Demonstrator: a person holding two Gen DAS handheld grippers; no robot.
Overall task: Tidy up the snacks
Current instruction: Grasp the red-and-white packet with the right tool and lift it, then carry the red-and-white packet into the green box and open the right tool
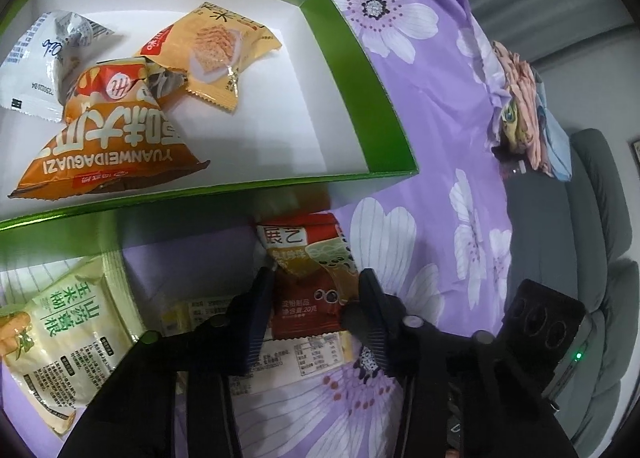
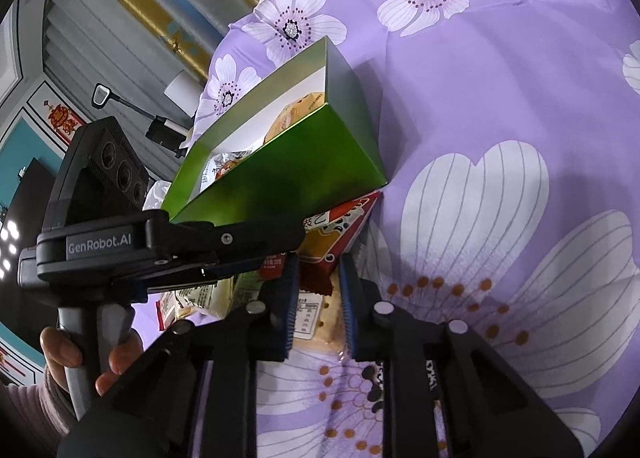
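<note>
While the green-walled cardboard box with a white floor [image 1: 352, 69] sits on the purple bedsheet printed with white flowers [image 1: 432, 129], I read my left gripper [image 1: 316, 290] as part-open, its two fingers on either side of a dark red and brown crinkled snack sachet [image 1: 310, 286]; from the left wrist view the left finger appears to touch the sachet's edge, but I cannot tell whether it is actually clamped. That sachet lies just outside the box's near wall, on top of a pale yellow flat packet with printed text [image 1: 304, 358]. A pale green and cream foil pouch [image 1: 64, 334] lies to its left, also outside the box. Inside the box: a large orange seed bag [image 1: 108, 145], a yellow wafer packet [image 1: 216, 49] and a white wrapper [image 1: 36, 61], bunched toward one end. In the right wrist view, my right gripper [image 2: 320, 298] shows a narrow gap between its fingers, with the same pale packet lying in line with that gap; contact not discernible. The left handset [image 2: 120, 242] and my left hand [image 2: 80, 354] are beside the box.
</note>
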